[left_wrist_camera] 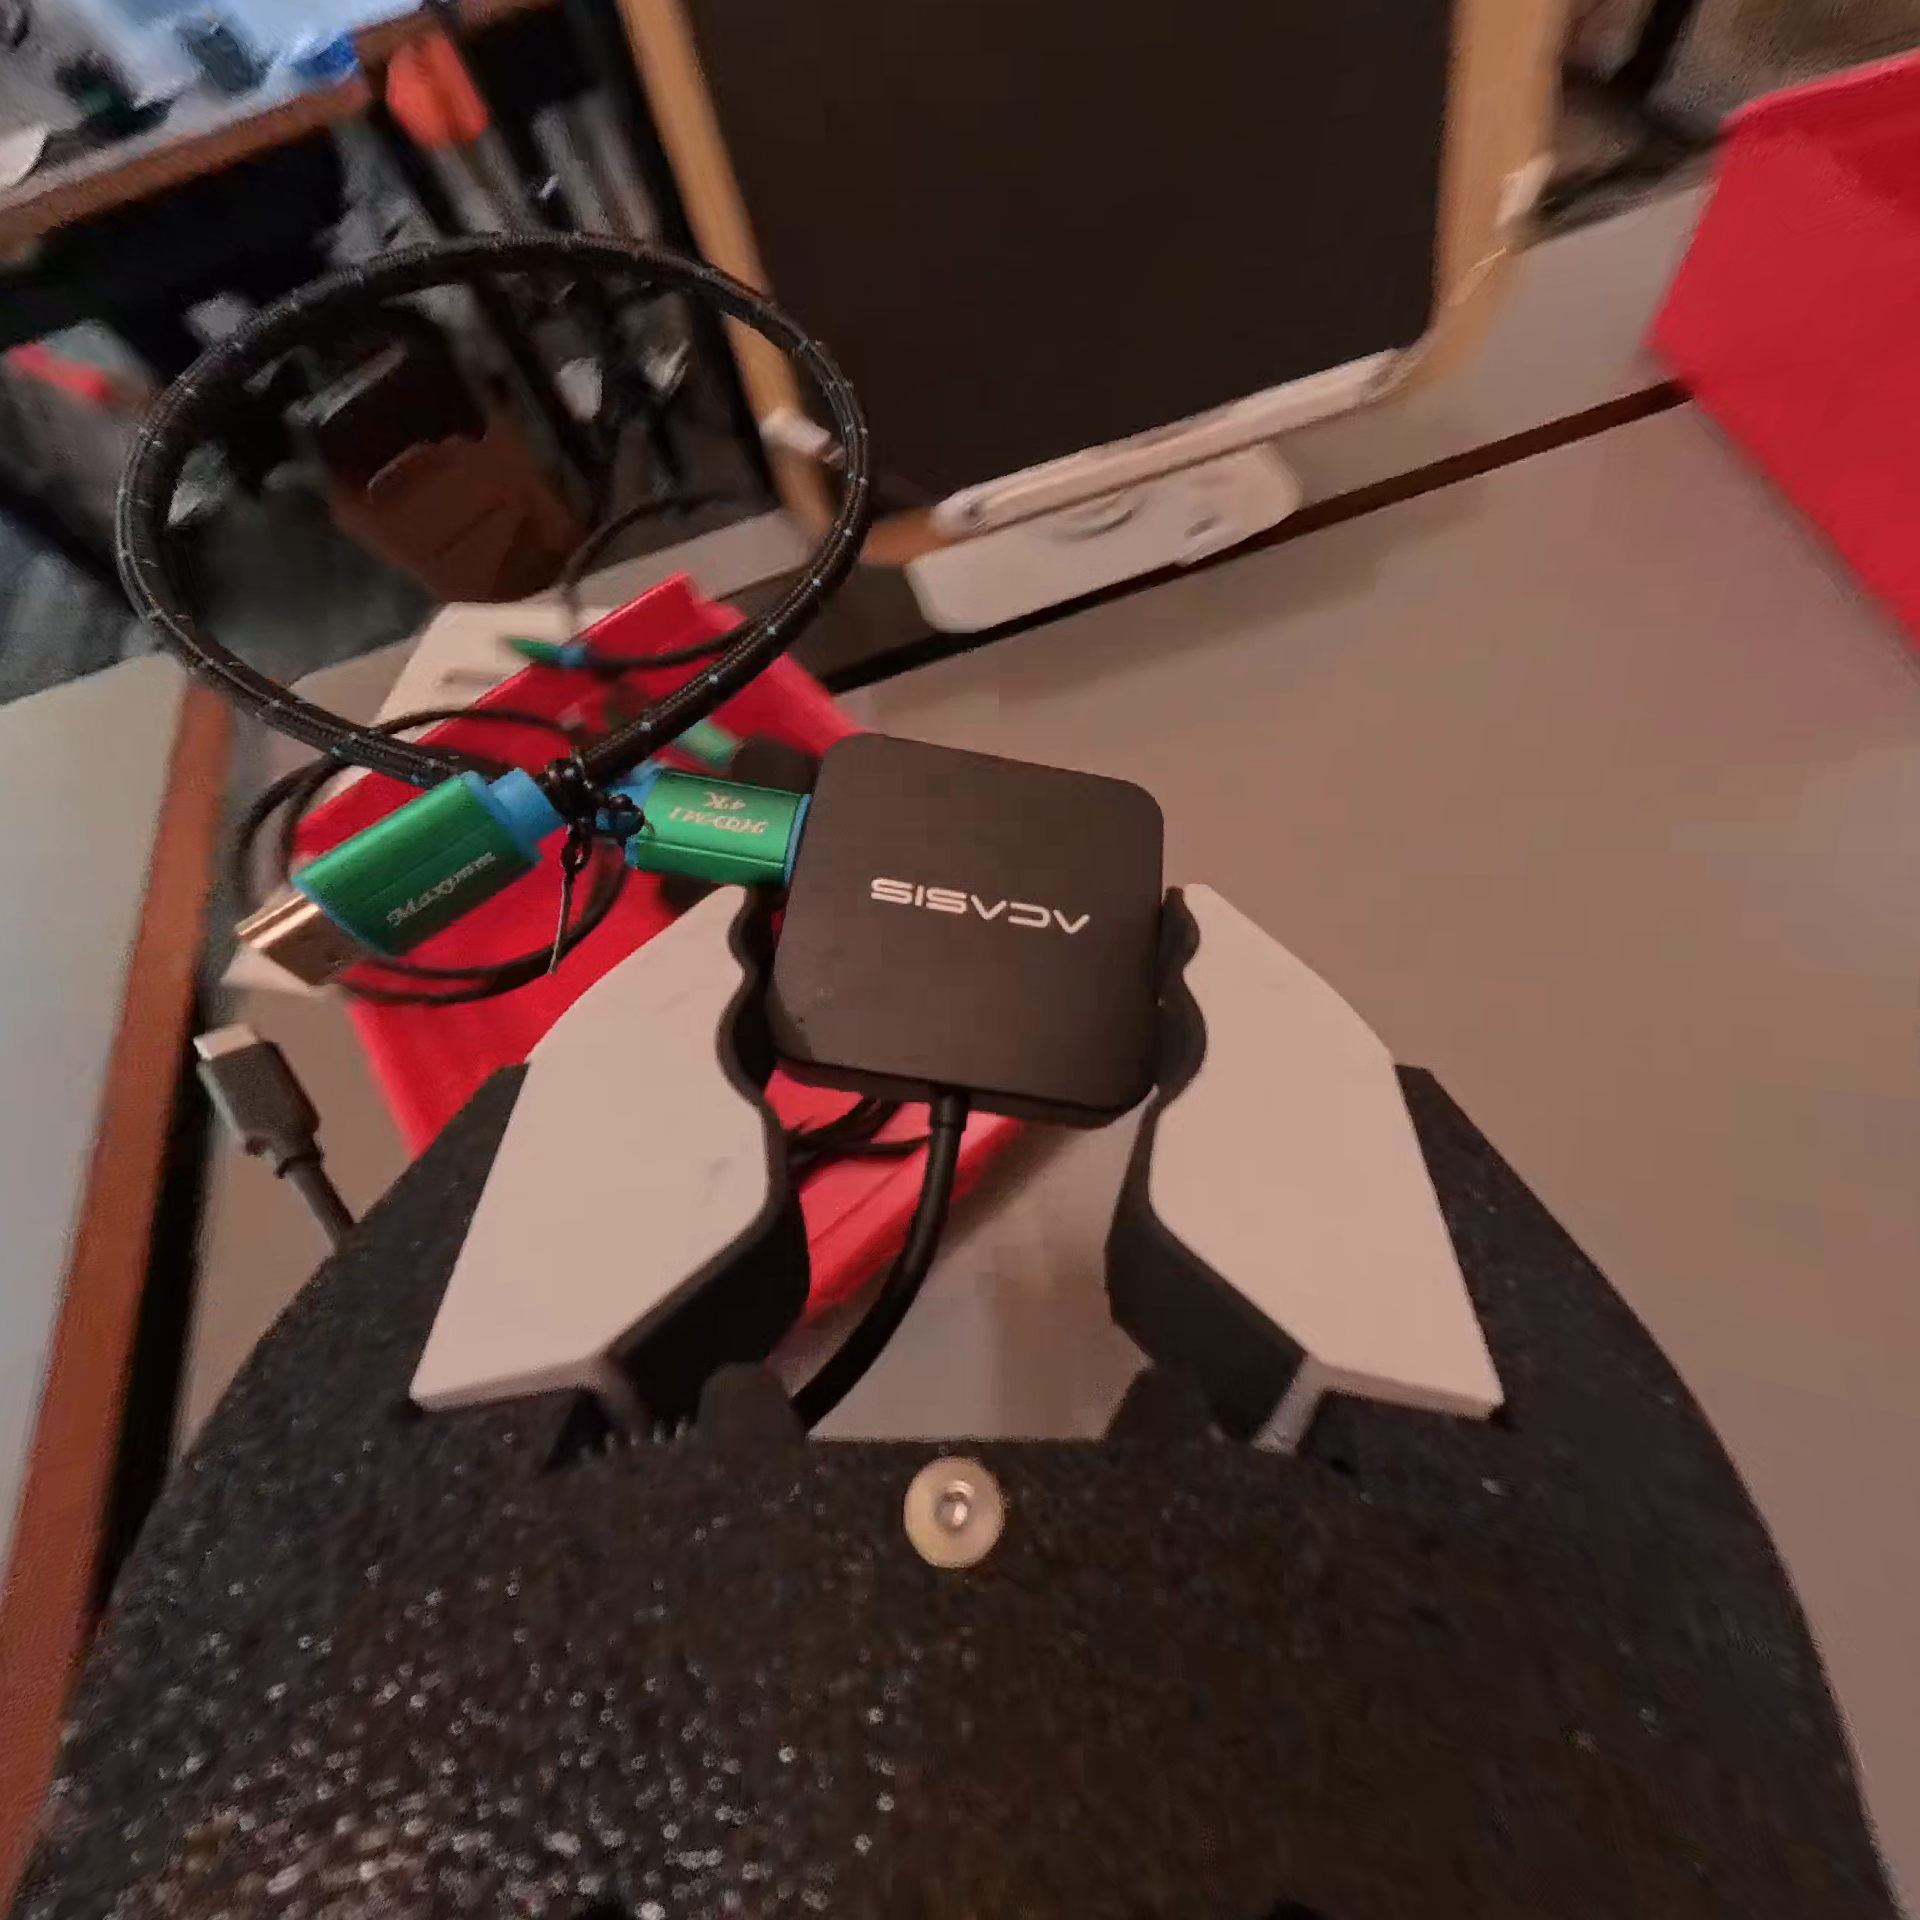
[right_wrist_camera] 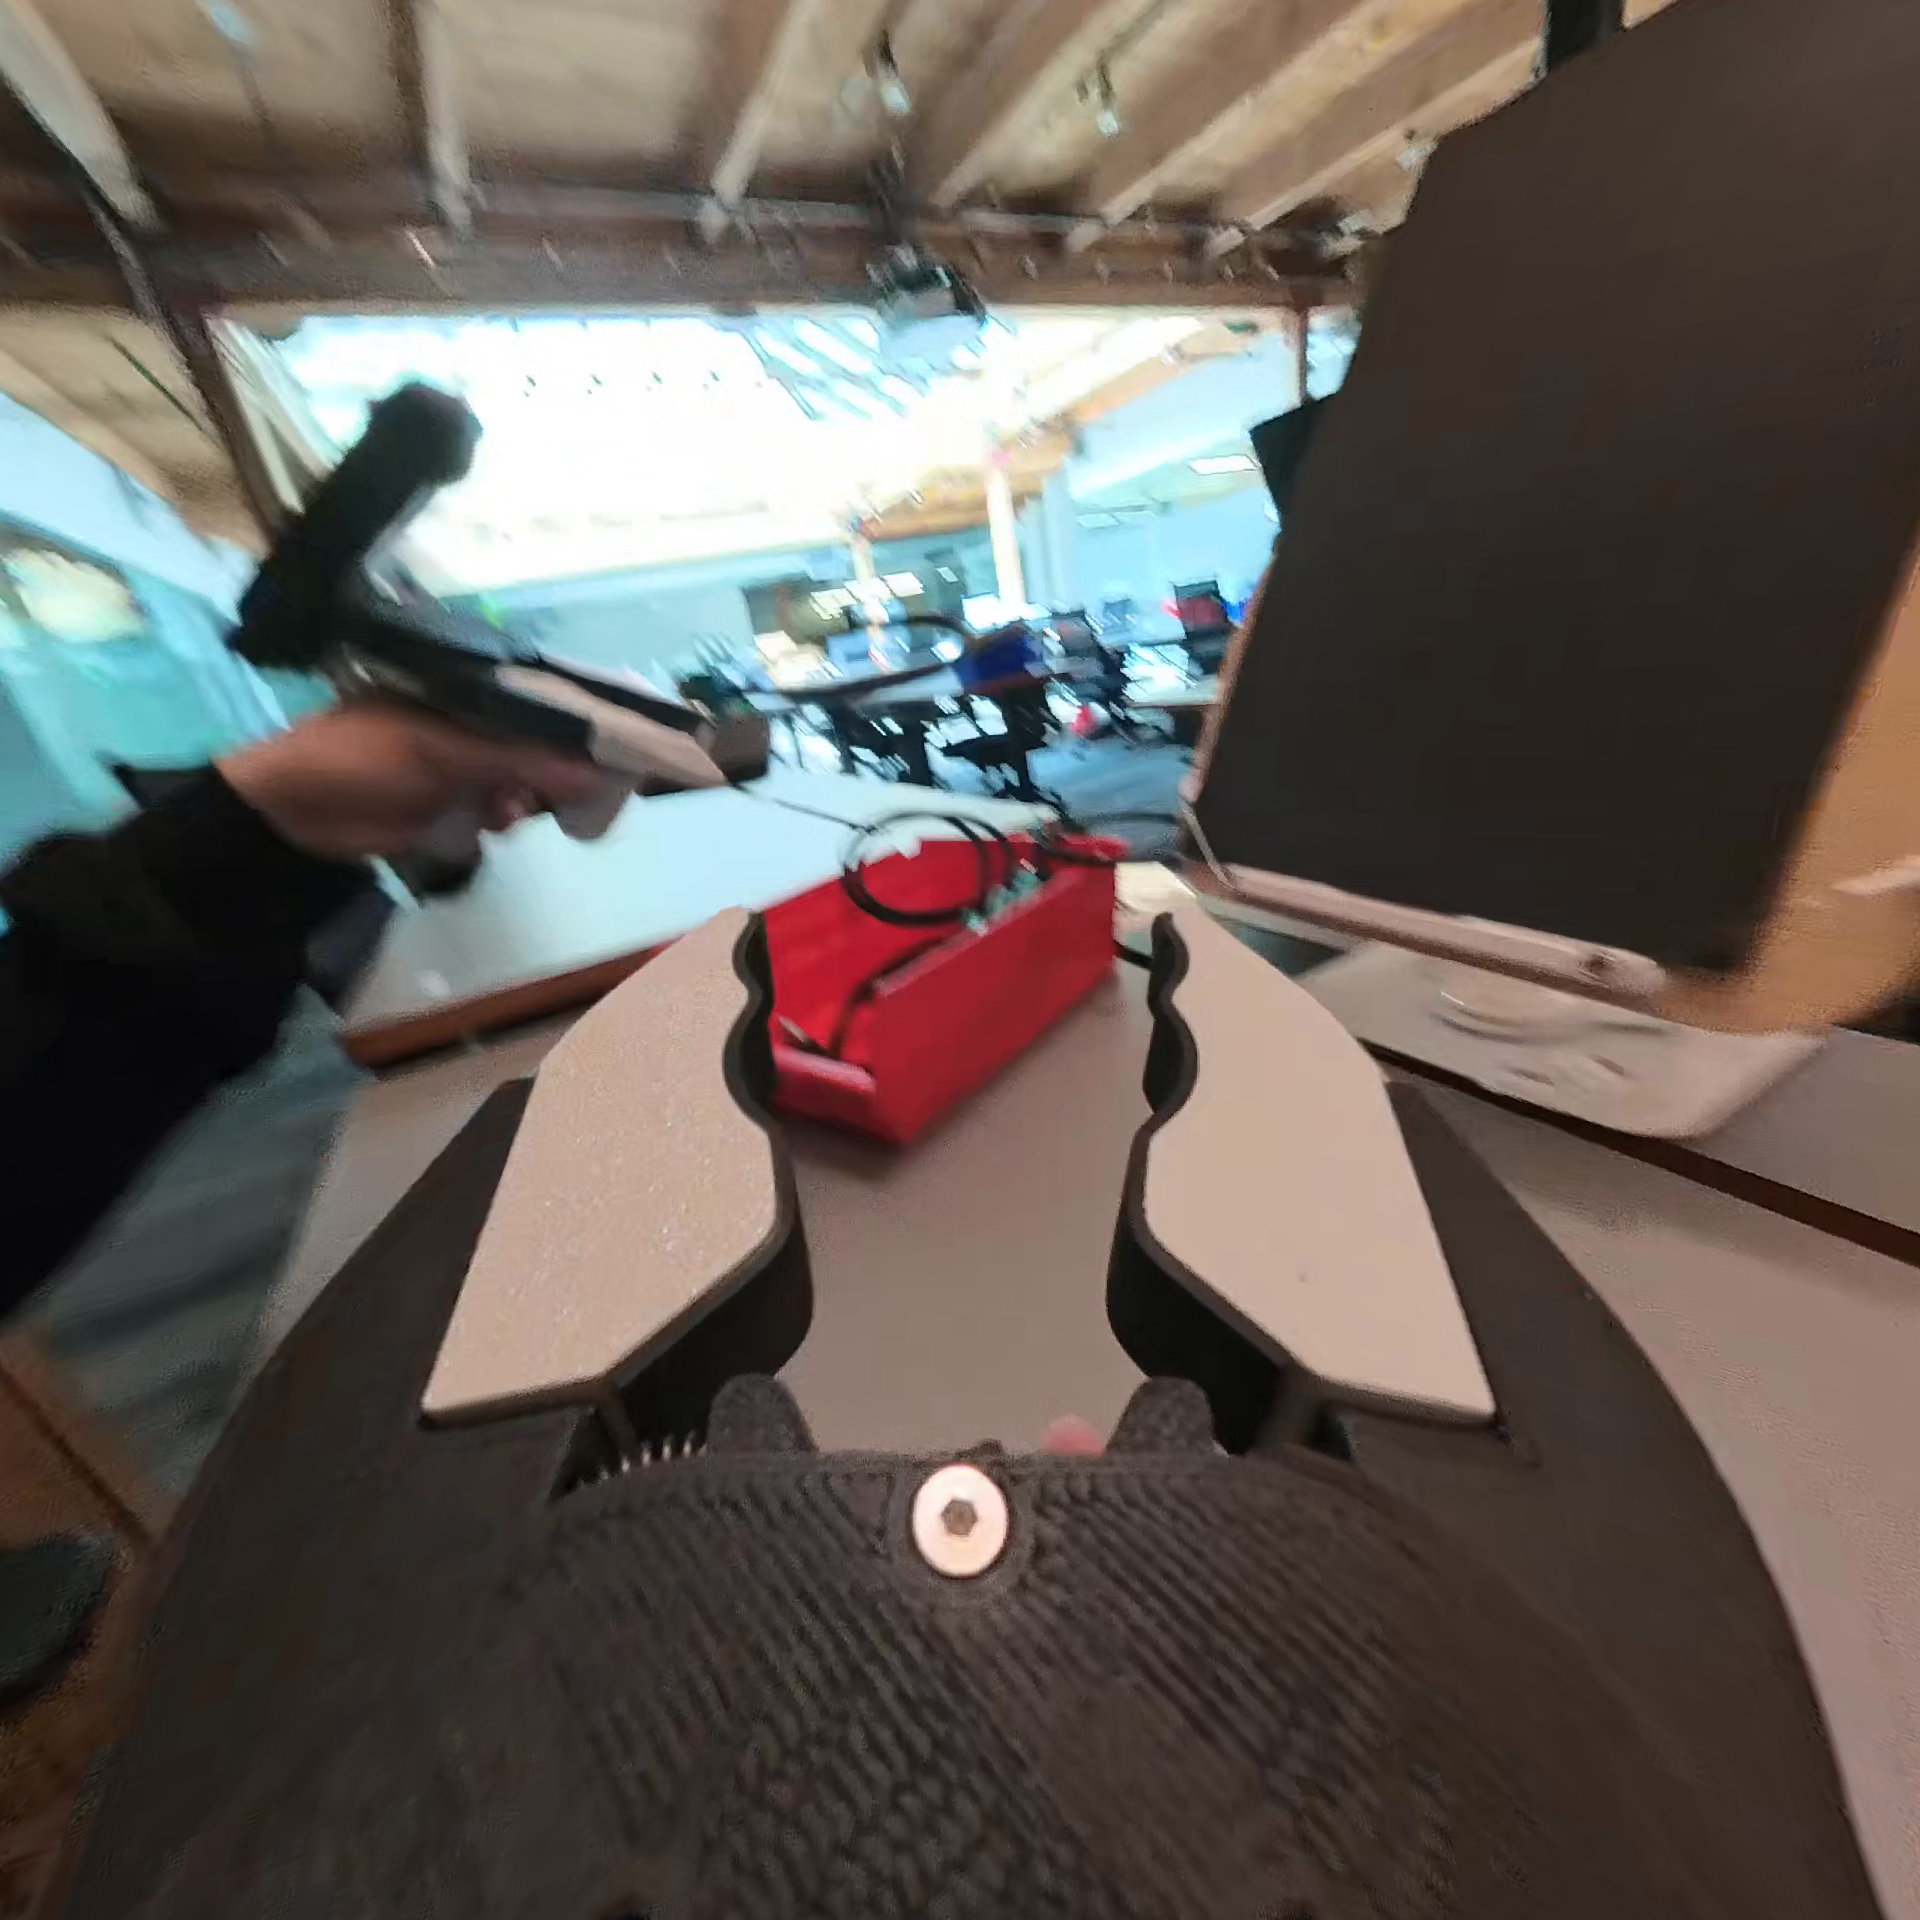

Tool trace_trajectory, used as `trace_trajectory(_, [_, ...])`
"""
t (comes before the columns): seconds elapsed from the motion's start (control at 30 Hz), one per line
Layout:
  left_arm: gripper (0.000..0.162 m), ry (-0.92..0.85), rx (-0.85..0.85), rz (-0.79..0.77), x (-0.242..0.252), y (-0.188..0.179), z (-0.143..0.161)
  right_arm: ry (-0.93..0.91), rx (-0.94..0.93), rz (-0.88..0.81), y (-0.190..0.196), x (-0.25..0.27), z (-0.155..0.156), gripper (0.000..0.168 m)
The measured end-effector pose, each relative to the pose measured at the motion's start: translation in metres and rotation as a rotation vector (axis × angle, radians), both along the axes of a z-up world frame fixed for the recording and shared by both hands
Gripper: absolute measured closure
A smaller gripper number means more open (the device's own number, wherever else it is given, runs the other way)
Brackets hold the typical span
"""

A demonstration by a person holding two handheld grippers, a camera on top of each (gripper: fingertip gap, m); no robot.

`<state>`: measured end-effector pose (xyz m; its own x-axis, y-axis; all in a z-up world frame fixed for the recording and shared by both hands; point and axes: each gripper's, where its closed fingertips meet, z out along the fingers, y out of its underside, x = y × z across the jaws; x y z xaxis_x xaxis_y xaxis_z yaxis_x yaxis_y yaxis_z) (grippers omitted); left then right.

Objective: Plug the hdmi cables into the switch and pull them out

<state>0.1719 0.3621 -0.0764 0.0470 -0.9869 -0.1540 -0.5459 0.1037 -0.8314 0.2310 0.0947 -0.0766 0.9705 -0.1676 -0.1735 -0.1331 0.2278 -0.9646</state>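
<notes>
My left gripper (left_wrist_camera: 961,930) is shut on a black square HDMI switch (left_wrist_camera: 966,920) and holds it above the table. One green HDMI plug (left_wrist_camera: 717,831) sits in the switch's left side. The same braided black cable (left_wrist_camera: 499,499) loops up and back, and its other green plug (left_wrist_camera: 416,883) hangs free at the left. The switch's own thin black lead (left_wrist_camera: 914,1247) runs down between the fingers. My right gripper (right_wrist_camera: 956,997) is open and empty above the table. The left gripper (right_wrist_camera: 623,727), held by a hand, shows far left in the right wrist view.
A red bin (left_wrist_camera: 582,997) with more cables lies under the switch; it also shows in the right wrist view (right_wrist_camera: 966,1018). A grey USB plug (left_wrist_camera: 260,1101) lies at the left. A dark board in a wooden frame (left_wrist_camera: 1091,229) stands behind. Another red box (left_wrist_camera: 1829,343) is at far right.
</notes>
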Motion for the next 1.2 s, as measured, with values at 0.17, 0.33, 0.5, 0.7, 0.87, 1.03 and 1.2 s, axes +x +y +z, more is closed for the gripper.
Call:
trace_trajectory(0.17, [0.092,-0.125,0.059,-0.205,0.005,-0.101,0.005,0.201,0.115,0.209,0.053,-0.018,0.021,0.099])
trace_trajectory(0.33, [0.091,-0.175,0.135,-0.377,0.009,-0.174,-0.003,0.372,0.03,0.4,0.078,-0.036,0.008,0.107])
trace_trajectory(0.5, [0.091,-0.208,0.144,-0.477,0.015,-0.203,-0.009,0.493,0.047,0.611,0.07,-0.054,0.004,0.145])
trace_trajectory(0.7, [0.094,-0.142,0.181,-0.582,0.01,-0.214,-0.021,0.533,-0.021,0.655,0.056,-0.041,-0.011,0.154])
trace_trajectory(0.87, [0.096,-0.139,0.386,-0.751,-0.01,-0.206,0.01,0.744,-0.049,0.708,0.03,-0.015,-0.023,0.154])
trace_trajectory(1.03, [0.102,-0.022,0.814,-0.97,-0.001,-0.204,0.001,0.746,-0.164,0.805,0.018,-0.028,-0.033,0.154])
trace_trajectory(1.2, [0.109,0.041,0.894,-1.07,0.021,-0.211,-0.023,0.712,-0.249,0.935,0.007,-0.056,-0.033,0.153])
